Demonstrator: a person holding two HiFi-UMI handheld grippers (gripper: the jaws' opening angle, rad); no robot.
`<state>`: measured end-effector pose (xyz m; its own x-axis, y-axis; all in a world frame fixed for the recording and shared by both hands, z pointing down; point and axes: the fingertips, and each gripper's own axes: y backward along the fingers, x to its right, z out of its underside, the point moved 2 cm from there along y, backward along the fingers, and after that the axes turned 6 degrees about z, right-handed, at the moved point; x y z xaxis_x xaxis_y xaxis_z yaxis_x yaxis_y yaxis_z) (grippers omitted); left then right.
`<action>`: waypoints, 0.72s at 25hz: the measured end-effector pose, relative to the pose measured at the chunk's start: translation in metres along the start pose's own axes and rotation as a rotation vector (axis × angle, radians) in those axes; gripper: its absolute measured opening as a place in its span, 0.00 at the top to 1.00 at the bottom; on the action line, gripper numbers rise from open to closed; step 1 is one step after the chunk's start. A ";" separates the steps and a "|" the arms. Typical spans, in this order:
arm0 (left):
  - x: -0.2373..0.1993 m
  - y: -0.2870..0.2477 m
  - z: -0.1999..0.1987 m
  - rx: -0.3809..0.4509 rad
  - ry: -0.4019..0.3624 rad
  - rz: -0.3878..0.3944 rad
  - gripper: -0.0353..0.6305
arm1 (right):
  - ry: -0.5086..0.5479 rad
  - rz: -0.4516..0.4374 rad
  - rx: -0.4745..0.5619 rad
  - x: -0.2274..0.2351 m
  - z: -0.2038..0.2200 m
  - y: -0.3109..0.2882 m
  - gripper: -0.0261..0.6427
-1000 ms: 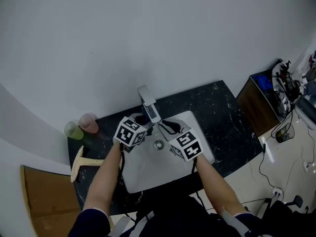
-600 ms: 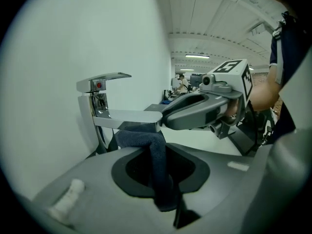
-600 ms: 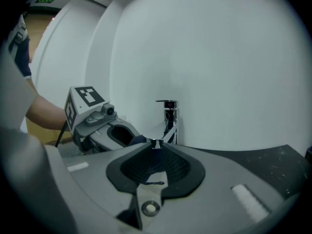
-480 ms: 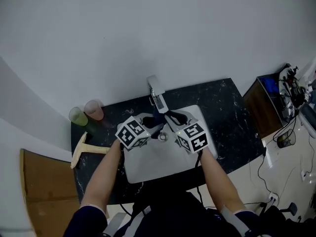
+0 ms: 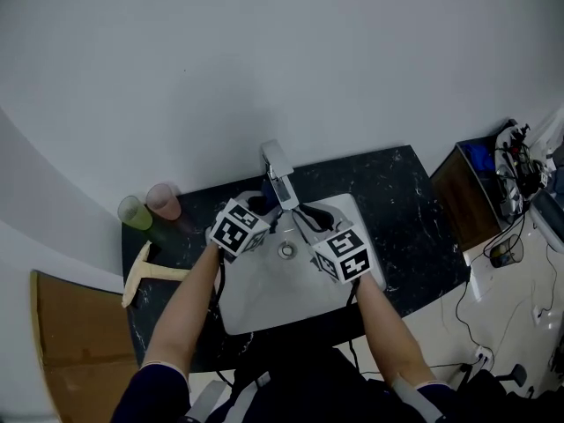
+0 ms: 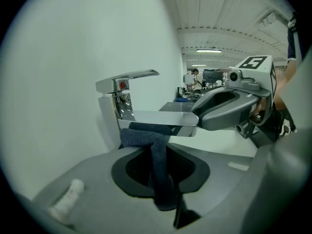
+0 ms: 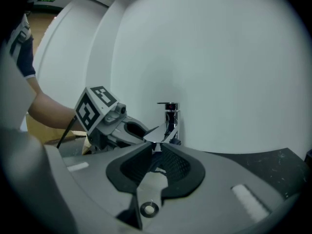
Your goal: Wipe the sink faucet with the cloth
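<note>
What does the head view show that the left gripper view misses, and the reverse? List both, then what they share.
Head view only: a green cup, a pink cup and a wooden tool on the black counter, plus the drain.
Left gripper view only: the dark cloth looping under the faucet, pinched in the left gripper, and a lit hall behind.
Both: the faucet, the white sink, and the right gripper, whose jaws have just been closing with the faucet's tip between them.
</note>
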<state>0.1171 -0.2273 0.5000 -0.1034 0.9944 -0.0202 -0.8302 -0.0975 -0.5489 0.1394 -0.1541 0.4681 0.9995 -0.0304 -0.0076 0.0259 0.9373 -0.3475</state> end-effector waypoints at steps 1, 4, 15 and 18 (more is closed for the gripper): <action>-0.005 -0.002 -0.001 -0.004 0.006 -0.014 0.85 | 0.002 -0.002 0.001 0.000 0.000 0.000 0.86; -0.020 -0.008 0.000 -0.033 0.043 -0.041 0.85 | 0.003 -0.005 0.002 0.000 0.000 0.001 0.85; -0.029 -0.021 0.026 -0.196 0.140 -0.052 0.85 | 0.001 -0.002 0.003 0.000 -0.001 0.001 0.84; -0.020 -0.016 0.029 -0.200 0.131 -0.024 0.85 | 0.001 -0.002 -0.003 -0.002 -0.001 0.000 0.84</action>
<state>0.1171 -0.2464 0.5333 -0.0019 0.9943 -0.1065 -0.7051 -0.0768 -0.7049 0.1372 -0.1547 0.4672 0.9994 -0.0328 -0.0081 0.0279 0.9362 -0.3505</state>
